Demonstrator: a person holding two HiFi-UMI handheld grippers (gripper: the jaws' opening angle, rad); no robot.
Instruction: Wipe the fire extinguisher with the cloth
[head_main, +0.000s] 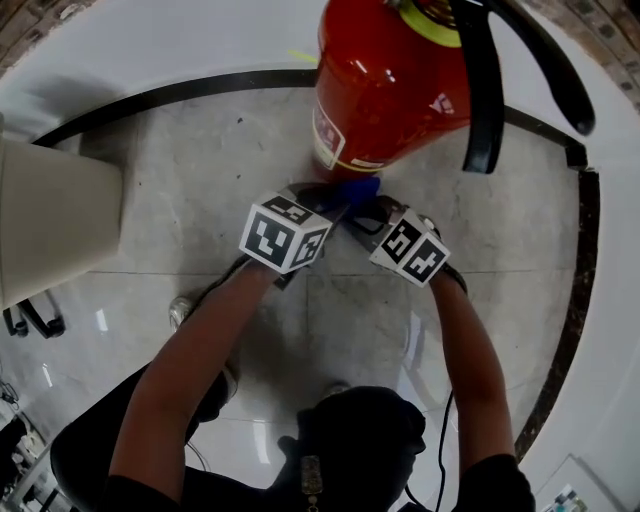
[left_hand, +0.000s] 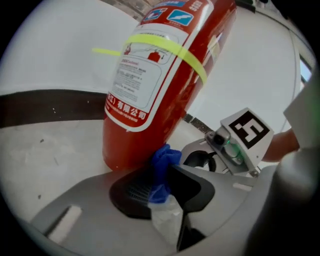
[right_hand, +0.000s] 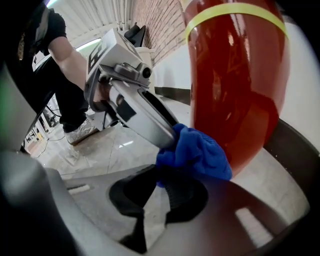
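Note:
The red fire extinguisher stands on the tiled floor, with a yellow band round its body. A small blue cloth sits at its base, touching the red shell. My left gripper is shut on the blue cloth, which is bunched between its black pads. From the other side, my right gripper pinches the same cloth at its tips. Both grippers meet just in front of the cylinder, left gripper beside right gripper.
The extinguisher's black hose hangs down its right side. A pale box-like object stands at the left. A dark curved strip in the floor runs behind the extinguisher. My legs and shoes are below.

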